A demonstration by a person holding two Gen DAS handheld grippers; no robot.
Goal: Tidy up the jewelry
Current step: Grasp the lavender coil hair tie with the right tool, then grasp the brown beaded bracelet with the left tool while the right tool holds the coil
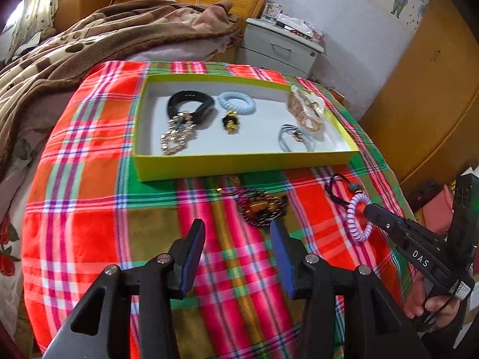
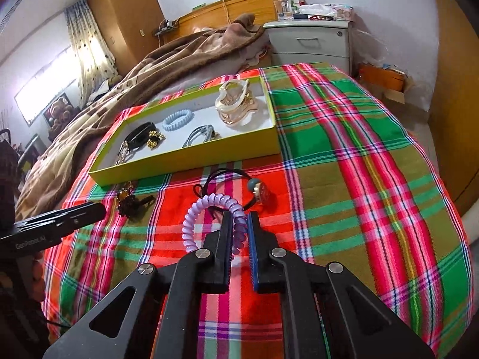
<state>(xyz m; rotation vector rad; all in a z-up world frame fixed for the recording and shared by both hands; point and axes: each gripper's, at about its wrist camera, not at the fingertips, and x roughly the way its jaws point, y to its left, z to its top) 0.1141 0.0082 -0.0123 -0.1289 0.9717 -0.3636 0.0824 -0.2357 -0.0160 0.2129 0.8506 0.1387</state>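
A yellow-green box with a white floor sits on the plaid cloth and holds several pieces of jewelry. My right gripper is shut on a lilac spiral hair tie lying on the cloth in front of the box. Just beyond it lies a black cord bracelet with a round charm. My left gripper is open with nothing between its fingers, close behind a dark beaded bracelet with amber stones.
The plaid cloth covers a rounded surface that drops away at its edges. A bed with a brown blanket lies to the left, a grey nightstand stands behind, and a wooden cabinet is on the right.
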